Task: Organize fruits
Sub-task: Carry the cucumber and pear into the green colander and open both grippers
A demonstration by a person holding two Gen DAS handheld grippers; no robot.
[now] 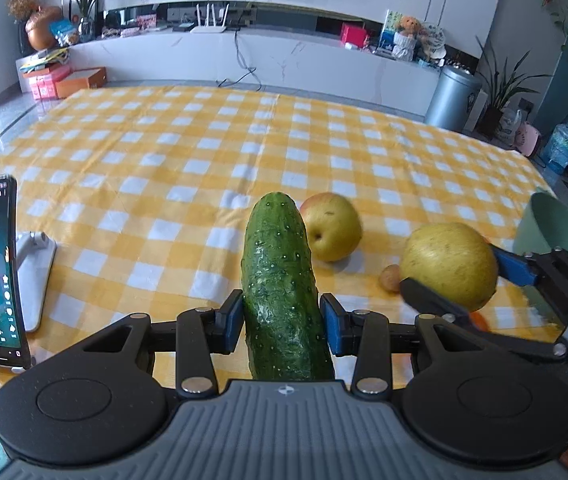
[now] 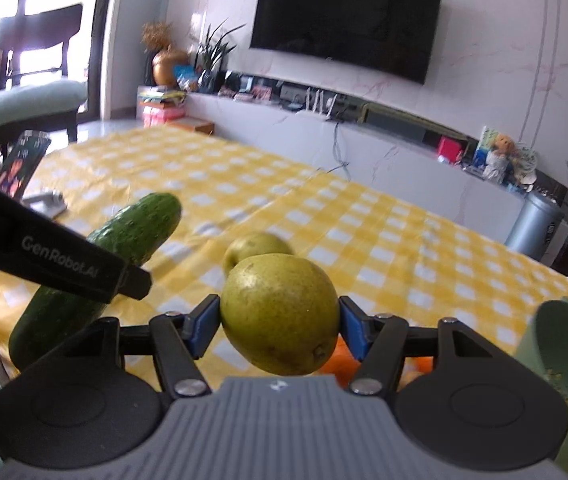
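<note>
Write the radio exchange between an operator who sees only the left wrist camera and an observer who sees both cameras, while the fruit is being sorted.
Operator: Does the cucumber stick out behind the left gripper? The gripper's own body hides that end from me.
Observer: Yes. The right wrist view shows a long stretch of it behind the fingers, slanting downward.
Operator: What lies under the pear in the right gripper?
Observer: Orange fruit, blurred, on the tablecloth just below it.
</note>
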